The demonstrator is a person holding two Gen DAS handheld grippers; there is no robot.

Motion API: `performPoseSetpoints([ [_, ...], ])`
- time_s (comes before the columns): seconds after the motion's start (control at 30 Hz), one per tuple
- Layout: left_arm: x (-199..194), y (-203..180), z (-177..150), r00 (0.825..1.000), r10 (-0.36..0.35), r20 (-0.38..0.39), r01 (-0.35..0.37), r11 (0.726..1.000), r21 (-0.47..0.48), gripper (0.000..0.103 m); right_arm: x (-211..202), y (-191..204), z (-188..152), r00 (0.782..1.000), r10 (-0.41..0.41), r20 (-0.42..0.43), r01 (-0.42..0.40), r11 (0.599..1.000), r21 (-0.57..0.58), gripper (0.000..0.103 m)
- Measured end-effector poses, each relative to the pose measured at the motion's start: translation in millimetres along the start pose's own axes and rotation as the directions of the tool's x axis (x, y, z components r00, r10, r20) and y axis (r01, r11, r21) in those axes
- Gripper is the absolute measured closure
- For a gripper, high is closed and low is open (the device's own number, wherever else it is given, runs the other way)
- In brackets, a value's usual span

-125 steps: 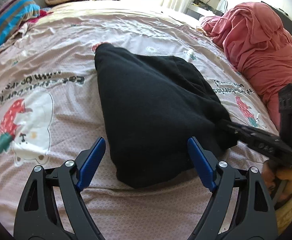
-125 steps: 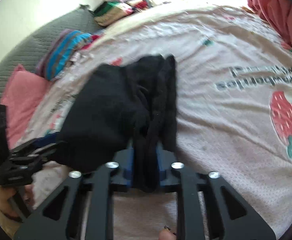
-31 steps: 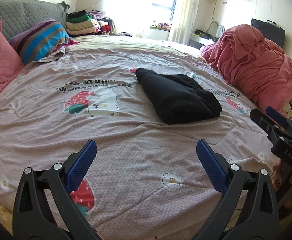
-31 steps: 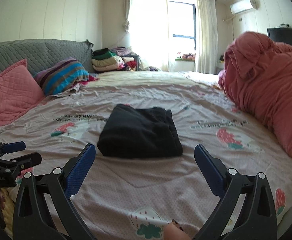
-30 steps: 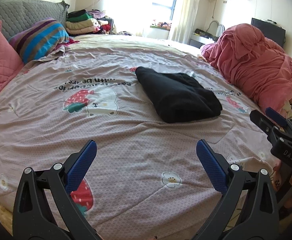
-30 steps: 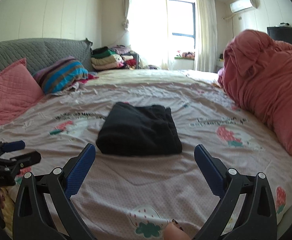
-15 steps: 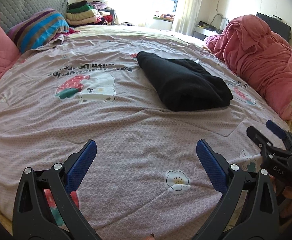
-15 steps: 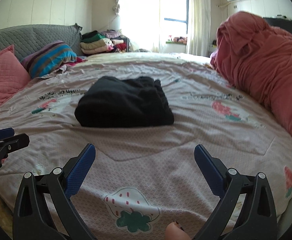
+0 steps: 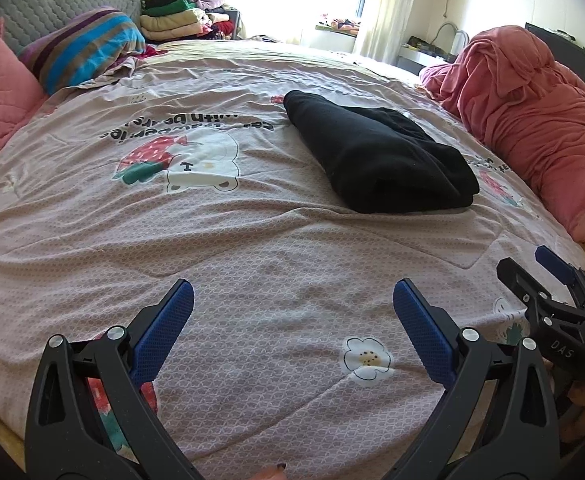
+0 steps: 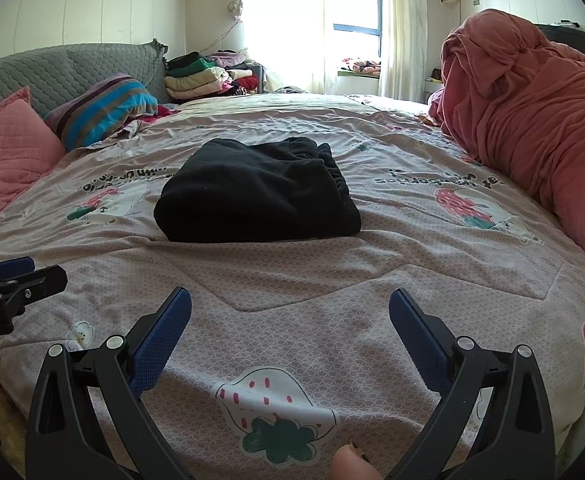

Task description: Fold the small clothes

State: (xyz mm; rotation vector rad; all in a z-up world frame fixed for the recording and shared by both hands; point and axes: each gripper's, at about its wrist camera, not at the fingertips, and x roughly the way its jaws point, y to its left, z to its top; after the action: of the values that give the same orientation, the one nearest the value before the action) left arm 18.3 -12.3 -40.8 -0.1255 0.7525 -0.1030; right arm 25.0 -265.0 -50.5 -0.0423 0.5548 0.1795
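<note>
Folded black fleece garment (image 10: pixel 258 196) sits mid-bed on the pink printed quilt (image 10: pixel 332 280), well ahead of both tools. Left gripper (image 9: pixel 290 328) & right gripper (image 10: pixel 290 330) both gape wide, empty. Fold looks done; best to leave it, hands clear. Quilt print reads upside-down, partly "with bears"; right tool marked "DAS".

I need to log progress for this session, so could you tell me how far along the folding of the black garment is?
Done: the black garment lies as a compact folded bundle on the bedspread. In hand: nothing; the left gripper and right gripper are both open, short of it. Left: no unfolded small item shows; the pink heap looks like bedding.
</note>
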Motion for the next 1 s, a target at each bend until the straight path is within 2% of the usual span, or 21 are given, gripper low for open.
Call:
performPoseSetpoints([
  [1.0,-2.8,-2.4,-1.1,0.999,0.034,-0.003,-0.034,0.999,0.019,0.009,-5.1,0.5,0.3,1.000,-0.012,-0.008,0.012,1.000,-0.005,0.004],
])
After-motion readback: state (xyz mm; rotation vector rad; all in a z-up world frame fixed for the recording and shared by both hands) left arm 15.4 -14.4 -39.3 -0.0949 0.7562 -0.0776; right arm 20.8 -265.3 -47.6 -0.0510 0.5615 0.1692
